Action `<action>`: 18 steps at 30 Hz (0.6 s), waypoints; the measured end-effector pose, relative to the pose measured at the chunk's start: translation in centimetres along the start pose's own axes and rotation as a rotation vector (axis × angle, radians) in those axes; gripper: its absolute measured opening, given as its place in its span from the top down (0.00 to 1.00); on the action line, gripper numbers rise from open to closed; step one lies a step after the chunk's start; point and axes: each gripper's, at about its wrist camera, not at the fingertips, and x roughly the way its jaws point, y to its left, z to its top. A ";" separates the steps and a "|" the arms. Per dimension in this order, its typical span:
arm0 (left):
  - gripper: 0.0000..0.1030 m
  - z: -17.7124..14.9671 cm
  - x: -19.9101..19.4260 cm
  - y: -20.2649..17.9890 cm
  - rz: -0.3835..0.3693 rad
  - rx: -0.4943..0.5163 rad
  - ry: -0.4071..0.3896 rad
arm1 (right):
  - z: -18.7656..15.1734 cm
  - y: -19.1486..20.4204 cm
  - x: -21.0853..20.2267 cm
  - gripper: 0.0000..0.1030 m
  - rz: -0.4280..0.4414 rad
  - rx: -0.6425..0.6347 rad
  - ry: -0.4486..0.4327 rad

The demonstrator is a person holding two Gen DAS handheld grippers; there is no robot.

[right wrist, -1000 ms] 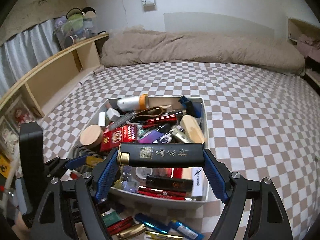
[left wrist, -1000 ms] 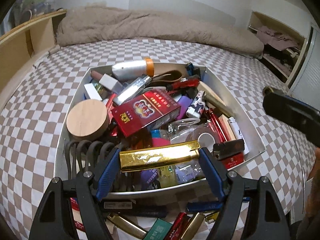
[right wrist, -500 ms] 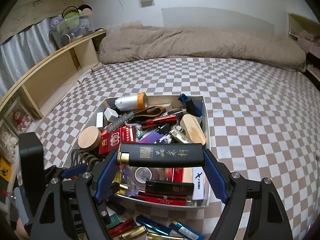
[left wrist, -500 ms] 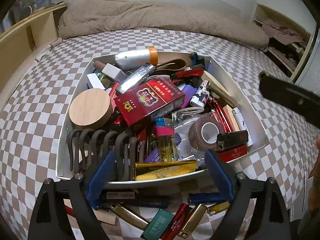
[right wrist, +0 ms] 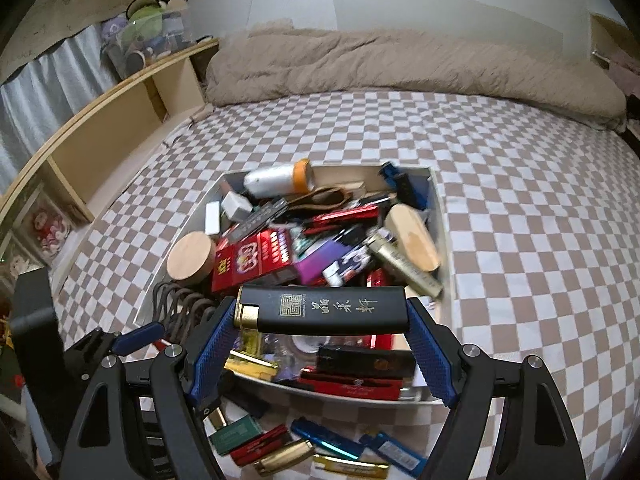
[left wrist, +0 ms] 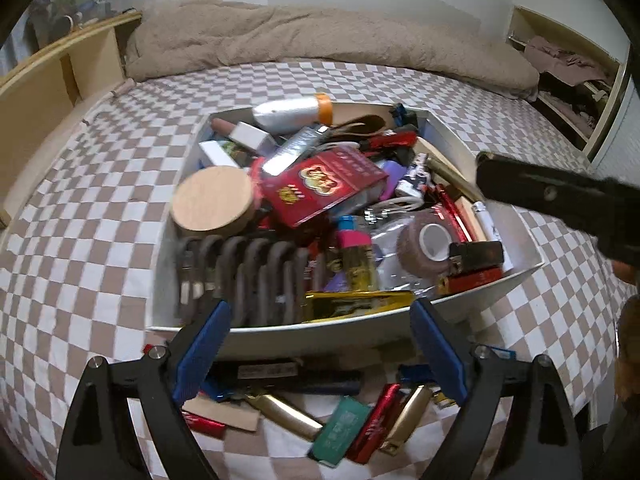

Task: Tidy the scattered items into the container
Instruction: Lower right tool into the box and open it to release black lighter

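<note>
A white container (left wrist: 280, 338) on the checkered bed is full of lighters, a red box (left wrist: 324, 188) and a round wooden lid (left wrist: 212, 202). My left gripper (left wrist: 320, 314) hangs open over its near wall with nothing between the pads. A gold lighter (left wrist: 356, 304) lies inside, against that wall. My right gripper (right wrist: 322, 308) is shut on a black lighter (right wrist: 360, 312) with gold characters, held crosswise above the container (right wrist: 438, 216). That lighter also shows at the right of the left wrist view (left wrist: 552, 196). Several lighters (left wrist: 348, 428) lie scattered on the sheet in front of the container (right wrist: 328, 444).
A brown duvet (right wrist: 400, 64) is bunched along the far end of the bed. A wooden shelf unit (right wrist: 120, 120) runs along the left side. An open cupboard (left wrist: 568, 68) with clothes stands at the right. A person's hand (left wrist: 628, 344) is at the right edge.
My left gripper opened and let go of the gold lighter, which now lies inside the container's near wall. My right gripper still grips the black lighter in the same spot.
</note>
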 end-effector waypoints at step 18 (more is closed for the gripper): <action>0.11 -1.4 -2.5 1.4 -0.099 0.008 -0.006 | -0.5 4.1 3.5 0.21 0.020 0.002 0.140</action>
